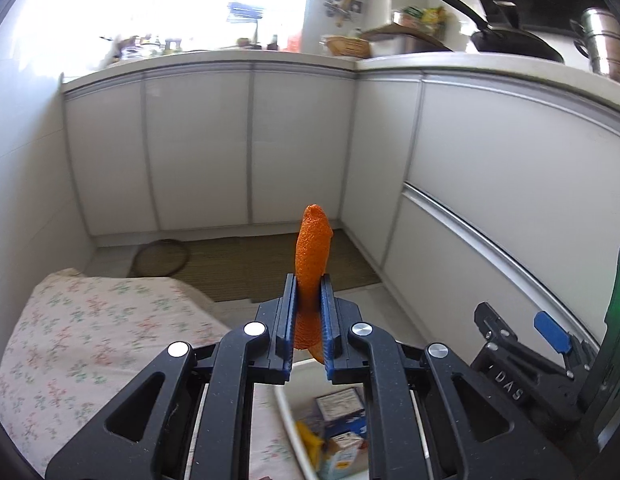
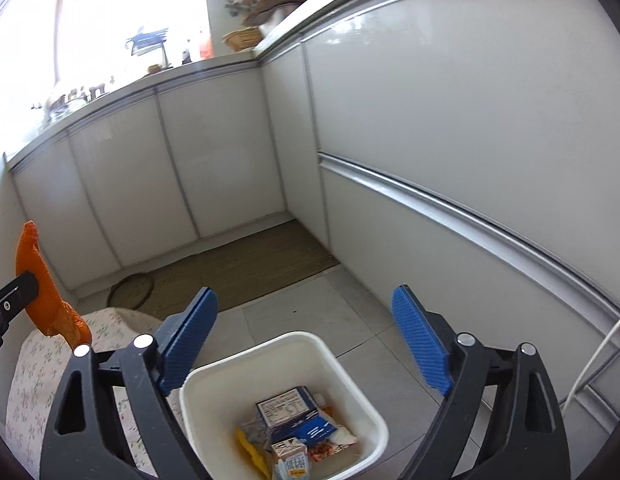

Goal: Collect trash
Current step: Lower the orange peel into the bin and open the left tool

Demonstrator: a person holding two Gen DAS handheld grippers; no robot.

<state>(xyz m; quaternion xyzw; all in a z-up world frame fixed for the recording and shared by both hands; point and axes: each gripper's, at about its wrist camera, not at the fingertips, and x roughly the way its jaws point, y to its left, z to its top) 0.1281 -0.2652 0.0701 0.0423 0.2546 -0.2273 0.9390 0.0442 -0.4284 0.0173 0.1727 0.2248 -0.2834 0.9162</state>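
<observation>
My left gripper (image 1: 308,292) is shut on a strip of orange peel (image 1: 312,248) that sticks up between its blue pads; the peel (image 2: 38,284) also shows at the left edge of the right wrist view. A white square bin (image 2: 362,368) stands on the floor beneath both grippers, holding a blue carton (image 2: 294,412), a small drink box (image 2: 292,460) and wrappers. My right gripper (image 2: 306,344) hangs above the bin with its blue pads wide apart and nothing between them. In the left wrist view the bin (image 1: 286,412) shows under the fingers.
A table with a floral cloth (image 1: 90,340) lies to the left of the bin. White kitchen cabinets (image 1: 250,148) wrap the back and right. A woven mat (image 1: 270,264) covers the tiled floor ahead. A pan (image 1: 506,36) and a steel pot (image 1: 602,40) sit on the counter.
</observation>
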